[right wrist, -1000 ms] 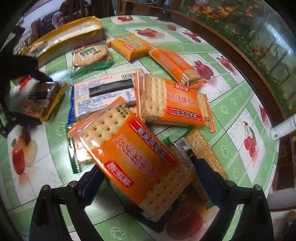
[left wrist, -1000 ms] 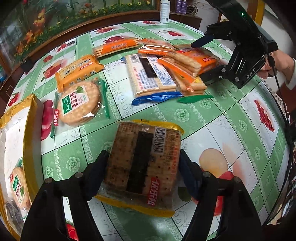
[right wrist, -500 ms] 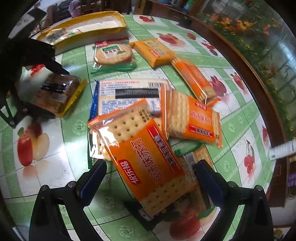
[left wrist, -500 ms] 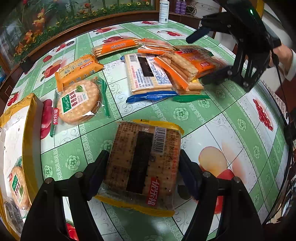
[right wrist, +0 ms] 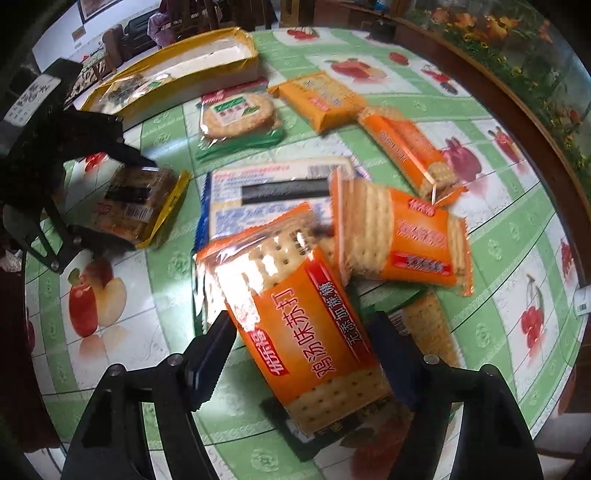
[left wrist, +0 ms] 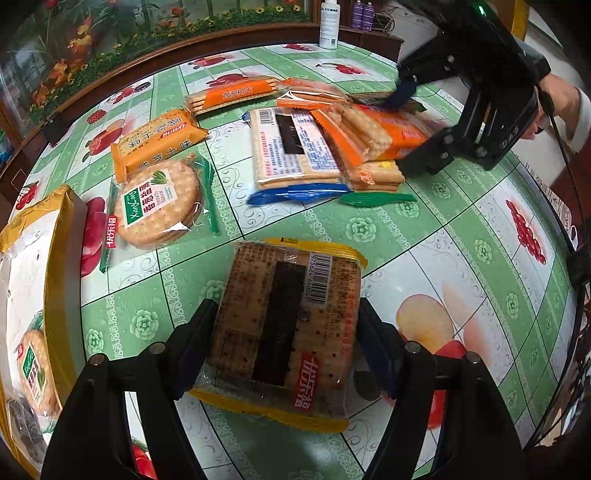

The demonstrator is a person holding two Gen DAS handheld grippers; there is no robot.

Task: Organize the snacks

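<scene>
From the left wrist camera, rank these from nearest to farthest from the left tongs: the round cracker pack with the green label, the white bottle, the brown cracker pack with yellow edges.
1. The brown cracker pack with yellow edges, right between the left tongs, bottom centre.
2. The round cracker pack with the green label, farther out on the left.
3. The white bottle, at the table's far edge, top centre.

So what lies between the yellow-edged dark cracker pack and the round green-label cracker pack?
Only bare green fruit-print tablecloth separates the yellow-edged dark cracker pack from the round green-label cracker pack; the left wrist view shows it.
</scene>
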